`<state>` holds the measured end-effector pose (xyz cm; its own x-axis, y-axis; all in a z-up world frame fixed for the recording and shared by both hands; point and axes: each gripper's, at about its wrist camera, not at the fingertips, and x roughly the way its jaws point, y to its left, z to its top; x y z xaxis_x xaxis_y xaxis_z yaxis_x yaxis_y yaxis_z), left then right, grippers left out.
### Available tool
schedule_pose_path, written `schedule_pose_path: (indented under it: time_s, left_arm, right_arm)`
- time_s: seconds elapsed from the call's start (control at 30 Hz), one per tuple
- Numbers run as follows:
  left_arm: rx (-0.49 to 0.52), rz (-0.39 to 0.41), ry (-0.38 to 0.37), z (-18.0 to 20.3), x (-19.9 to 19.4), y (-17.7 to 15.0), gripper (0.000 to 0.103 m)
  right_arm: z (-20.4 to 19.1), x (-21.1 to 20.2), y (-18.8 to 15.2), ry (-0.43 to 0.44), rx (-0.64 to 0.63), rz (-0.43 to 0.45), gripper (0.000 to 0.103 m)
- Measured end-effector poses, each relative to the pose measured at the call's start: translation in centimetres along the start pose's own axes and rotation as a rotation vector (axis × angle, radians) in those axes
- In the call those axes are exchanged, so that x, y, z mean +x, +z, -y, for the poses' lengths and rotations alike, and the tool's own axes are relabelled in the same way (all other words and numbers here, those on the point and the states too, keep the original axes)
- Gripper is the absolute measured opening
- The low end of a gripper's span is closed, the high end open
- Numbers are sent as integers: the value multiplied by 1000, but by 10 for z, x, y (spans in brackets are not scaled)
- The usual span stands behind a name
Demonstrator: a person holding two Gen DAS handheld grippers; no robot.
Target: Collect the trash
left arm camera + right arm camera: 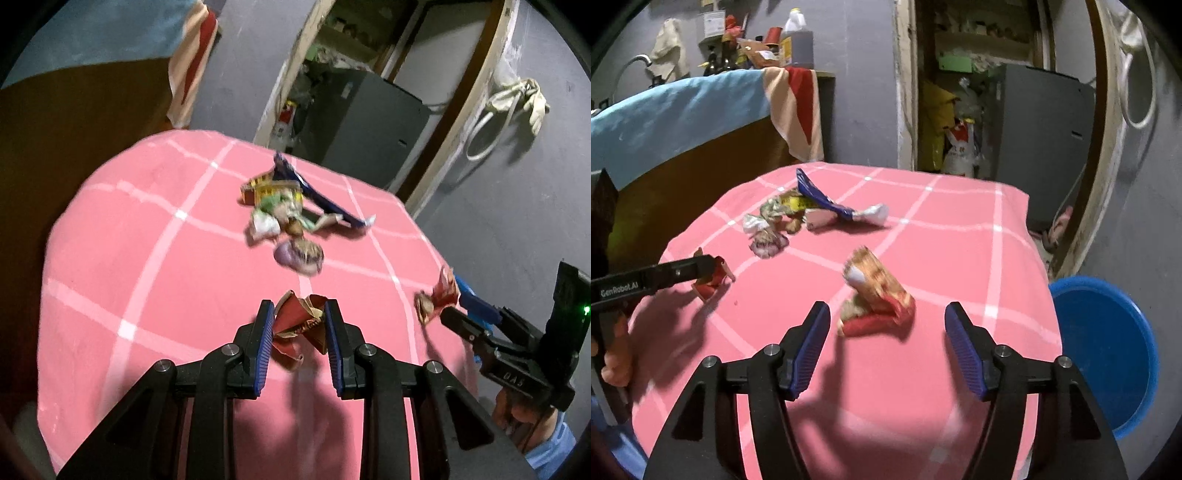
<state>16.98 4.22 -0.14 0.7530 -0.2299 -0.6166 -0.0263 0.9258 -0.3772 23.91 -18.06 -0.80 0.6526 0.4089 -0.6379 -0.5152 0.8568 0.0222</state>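
My left gripper (300, 314) is shut on a crumpled red wrapper (301, 323), just above the pink checked tablecloth (147, 258); it also shows in the right wrist view (713, 275). My right gripper (884, 314) is open, with a red and tan snack wrapper (877, 295) lying on the cloth between and just ahead of its fingertips; the same wrapper shows in the left wrist view (437, 299). A pile of wrappers (284, 210) lies mid-table, with a blue wrapper (822, 197) on it.
A blue tub (1108, 350) stands on the floor right of the table. A brown board draped with a blue cloth (683, 107) is at the left. A doorway with a grey cabinet (1041, 140) lies behind the table.
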Motion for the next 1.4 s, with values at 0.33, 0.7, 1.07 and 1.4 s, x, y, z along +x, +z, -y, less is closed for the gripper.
schedule_pose_path:
  time_s: [0.33, 0.7, 1.07, 1.4]
  left_arm:
    - [14, -21, 5, 5, 2, -3, 23]
    - [14, -22, 6, 5, 2, -5, 23]
    - [7, -25, 3, 4, 1, -5, 23]
    - [11, -26, 10, 5, 0, -7, 23]
  right_arm:
    - [20, 14, 1, 114, 151, -13, 26]
    - [-33, -22, 20, -170, -206, 162, 23]
    - [-56, 15, 3, -220, -386, 10, 23]
    - [-12, 2, 9, -57, -70, 2, 31]
